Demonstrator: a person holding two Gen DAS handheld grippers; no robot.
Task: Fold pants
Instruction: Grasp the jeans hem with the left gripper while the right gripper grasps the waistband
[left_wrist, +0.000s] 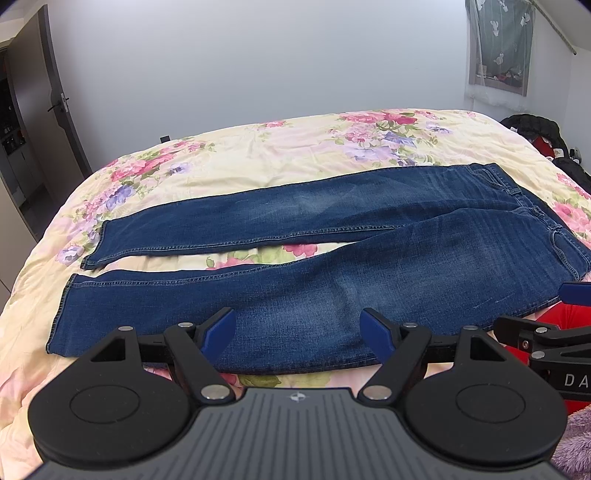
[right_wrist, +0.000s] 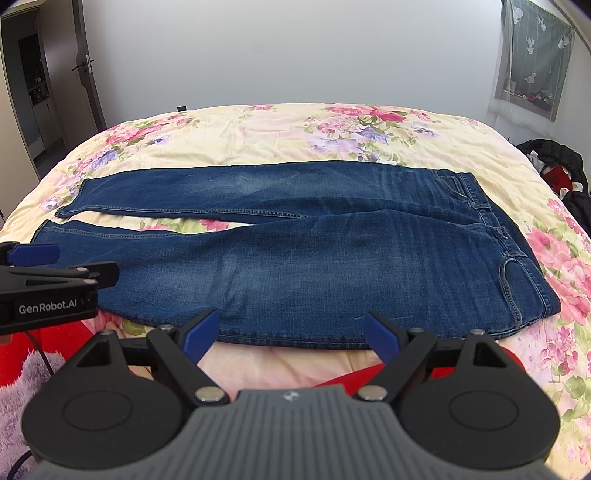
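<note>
Blue jeans (left_wrist: 332, 258) lie flat across the floral bed, waistband to the right, leg cuffs to the left, legs slightly apart; they also show in the right wrist view (right_wrist: 314, 258). My left gripper (left_wrist: 299, 332) is open and empty, hovering over the near leg's front edge. My right gripper (right_wrist: 290, 334) is open and empty, above the near edge of the thigh part. The right gripper shows at the right edge of the left wrist view (left_wrist: 569, 325); the left gripper shows at the left edge of the right wrist view (right_wrist: 48, 273).
The bed (left_wrist: 277, 155) has a cream floral quilt. A door (left_wrist: 55, 103) stands at the left, a curtained window (right_wrist: 532, 55) at the right. Dark clothes (right_wrist: 561, 166) are piled beside the bed's right side. Red and purple fabric (right_wrist: 37, 369) lies at the near edge.
</note>
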